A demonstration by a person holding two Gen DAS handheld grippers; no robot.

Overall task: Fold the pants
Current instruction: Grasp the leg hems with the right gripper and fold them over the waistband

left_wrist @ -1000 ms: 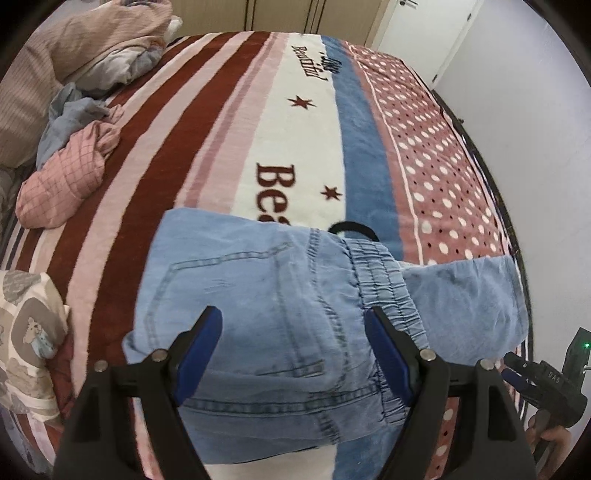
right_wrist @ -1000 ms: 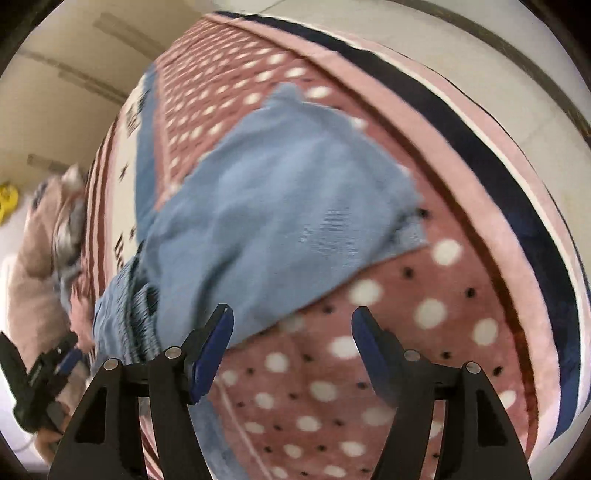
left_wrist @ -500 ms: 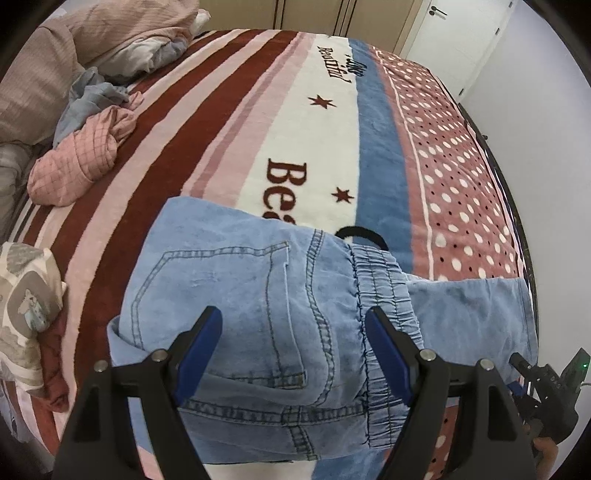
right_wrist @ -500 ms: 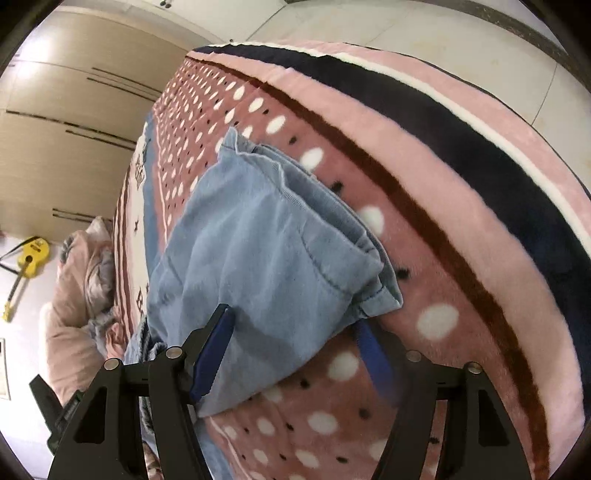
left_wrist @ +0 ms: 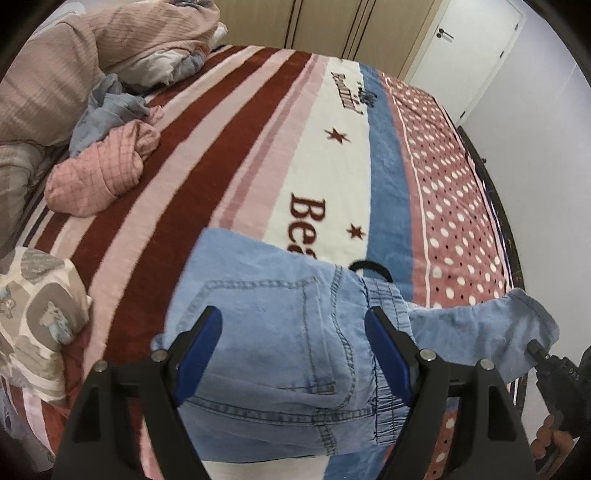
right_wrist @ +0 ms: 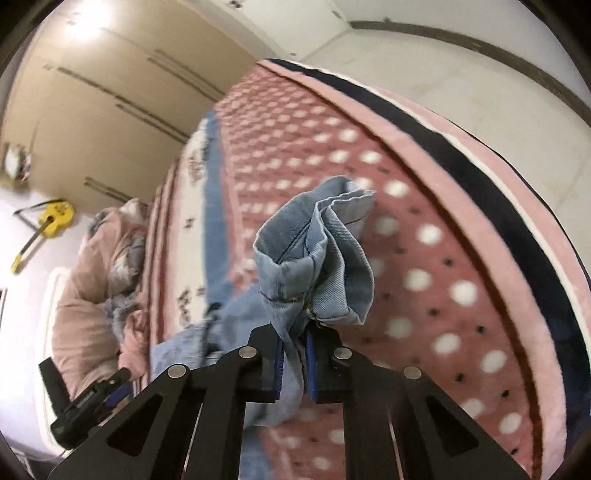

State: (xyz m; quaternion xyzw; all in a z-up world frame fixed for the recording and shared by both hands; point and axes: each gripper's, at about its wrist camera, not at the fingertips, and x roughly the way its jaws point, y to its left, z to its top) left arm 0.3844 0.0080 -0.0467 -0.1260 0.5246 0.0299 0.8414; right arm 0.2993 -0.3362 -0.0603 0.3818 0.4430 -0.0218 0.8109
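Now lifted off the bed (right_wrist: 436, 258), pants (right_wrist: 314, 266) hem bunched in just-closed right claw (right_wrist: 293, 363), left claw (left_wrist: 295, 354) wide above seat.

Beige wardrobe (left_wrist: 317, 26) behind bed (left_wrist: 229, 155); white door (left_wrist: 469, 48) at right, white wall (left_wrist: 546, 155) beside it. Pale tiled floor (right_wrist: 424, 62). Yellow guitar (right_wrist: 51, 218) against far wall.

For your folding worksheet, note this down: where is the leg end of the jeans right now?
The leg end is bunched between the shut right gripper, lifted above the dotted blanket; in the left wrist view it is at the far right.
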